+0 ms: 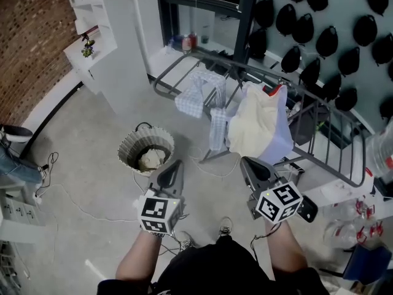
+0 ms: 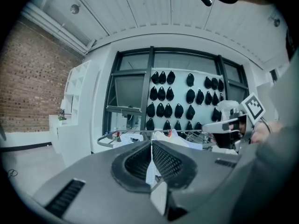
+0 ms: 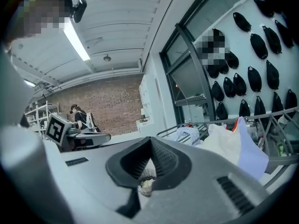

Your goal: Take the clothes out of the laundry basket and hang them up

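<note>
Left gripper point(image 2: 151, 157): jaws closed together, nothing between. Right gripper point(image 3: 150, 157): jaws closed too, empty.

Head view: left gripper point(image 1: 174, 171) and right gripper point(image 1: 249, 165) held side by side, apart, both pointing forward.

Basket point(image 1: 128, 145) on floor just beyond left gripper, upright, cream cloth point(image 1: 151, 159) inside.

Rack point(image 1: 334, 168) ahead of right gripper. Draped over it: checked shirt point(image 1: 193, 94) at left, pale cloth point(image 1: 218, 128) beside it, cream garment point(image 1: 256, 128) nearest right gripper.
</note>
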`<action>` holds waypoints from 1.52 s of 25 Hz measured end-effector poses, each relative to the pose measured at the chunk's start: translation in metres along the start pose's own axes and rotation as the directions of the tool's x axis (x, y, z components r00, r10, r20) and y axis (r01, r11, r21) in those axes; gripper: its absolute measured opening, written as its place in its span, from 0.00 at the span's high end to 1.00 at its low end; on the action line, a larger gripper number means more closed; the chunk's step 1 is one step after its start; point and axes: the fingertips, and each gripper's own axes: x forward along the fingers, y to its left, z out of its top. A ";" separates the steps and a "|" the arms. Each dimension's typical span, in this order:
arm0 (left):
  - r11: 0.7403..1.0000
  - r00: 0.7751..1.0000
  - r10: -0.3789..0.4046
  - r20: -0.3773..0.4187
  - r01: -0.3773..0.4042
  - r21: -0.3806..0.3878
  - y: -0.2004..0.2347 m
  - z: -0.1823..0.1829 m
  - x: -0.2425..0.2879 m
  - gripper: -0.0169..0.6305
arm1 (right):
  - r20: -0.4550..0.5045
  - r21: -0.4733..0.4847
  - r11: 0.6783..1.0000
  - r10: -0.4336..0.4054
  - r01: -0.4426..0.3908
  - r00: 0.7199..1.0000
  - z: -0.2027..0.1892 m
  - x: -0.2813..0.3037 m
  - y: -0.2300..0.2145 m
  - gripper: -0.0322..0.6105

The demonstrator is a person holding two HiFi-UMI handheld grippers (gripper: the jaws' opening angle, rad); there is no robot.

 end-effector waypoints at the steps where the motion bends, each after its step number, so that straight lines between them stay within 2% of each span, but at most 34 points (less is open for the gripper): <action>1: 1.000 1.000 0.001 -0.003 -0.001 -0.001 0.001 -0.002 -0.002 0.96 | -0.001 0.002 1.000 0.002 -0.002 1.000 -0.002 0.001 0.002 0.94; 13: 1.000 1.000 0.025 -0.016 -0.025 0.000 0.021 -0.008 -0.022 0.96 | -0.014 0.007 1.000 0.023 -0.023 1.000 -0.013 0.014 0.022 0.94; 38: 1.000 1.000 -0.003 -0.009 0.003 0.008 0.021 -0.005 -0.030 0.96 | -0.018 0.004 1.000 0.006 -0.005 1.000 -0.015 0.011 0.032 0.94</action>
